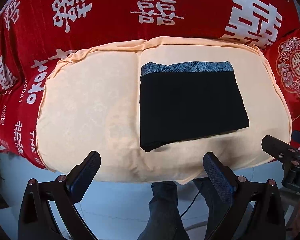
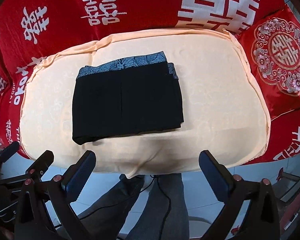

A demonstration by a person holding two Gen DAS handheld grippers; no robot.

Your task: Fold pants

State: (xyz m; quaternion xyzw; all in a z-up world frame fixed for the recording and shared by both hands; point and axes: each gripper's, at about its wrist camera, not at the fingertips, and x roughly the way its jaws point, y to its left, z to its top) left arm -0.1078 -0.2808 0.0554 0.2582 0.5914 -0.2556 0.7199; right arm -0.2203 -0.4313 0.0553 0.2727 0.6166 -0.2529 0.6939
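Note:
The black pants [image 1: 190, 106] lie folded into a compact rectangle on a cream cushion [image 1: 86, 104], with a blue patterned waistband along the far edge. They also show in the right wrist view [image 2: 126, 102] on the cushion [image 2: 216, 104]. My left gripper [image 1: 152, 166] is open and empty, held back over the cushion's near edge. My right gripper [image 2: 148, 164] is open and empty too, just off the near edge. The right gripper's finger shows at the right of the left wrist view [image 1: 278, 148].
A red bedspread [image 1: 114, 8] with white characters surrounds the cushion. A red embroidered pillow [image 2: 280, 60] lies to the right. Below the edge are a pale tiled floor [image 1: 118, 206], the person's legs [image 2: 166, 204] and a black cable [image 2: 166, 198].

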